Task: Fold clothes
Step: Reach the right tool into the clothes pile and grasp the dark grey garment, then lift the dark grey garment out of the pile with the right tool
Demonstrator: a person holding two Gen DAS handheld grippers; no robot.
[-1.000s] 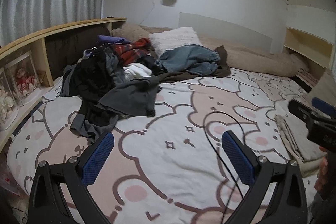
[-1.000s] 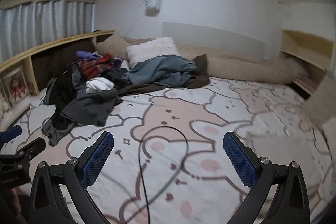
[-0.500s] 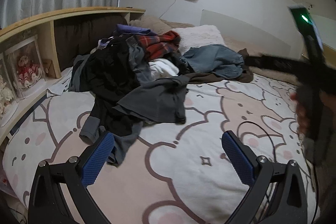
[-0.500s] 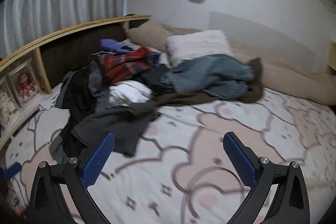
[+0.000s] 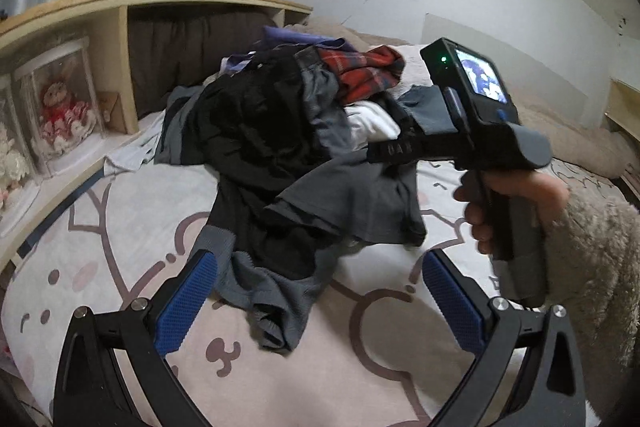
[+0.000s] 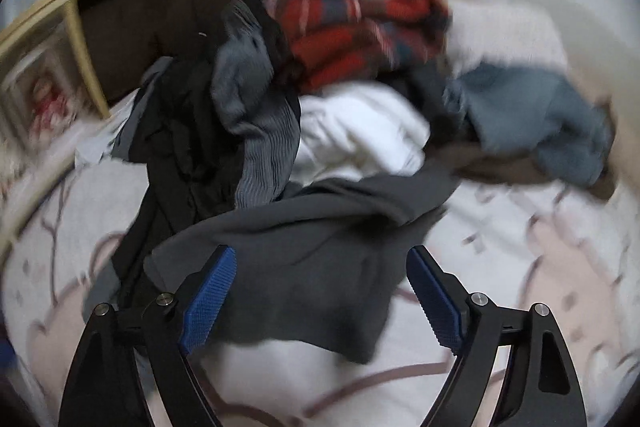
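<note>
Clothes (image 5: 280, 155) are lying heaped on the bed (image 5: 120, 267), a dark grey shirt (image 6: 288, 267) spilling nearest; it is looking soft, light and limp, best pinched at a free hem. Both the right hand-held gripper (image 6: 322, 301) and the left hand-held gripper (image 5: 318, 303) are hanging wide and empty. Blur is smearing the pile's far side, and garments underneath are staying hidden.

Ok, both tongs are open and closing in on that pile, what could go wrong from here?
The dark grey garment under the right tongs runs beneath the ribbed grey piece and black clothing, so lifting may drag them along. The right-wrist view is blurred, so a pinch could land off-edge. The left tongs sit close to the right hand; they could collide.
</note>
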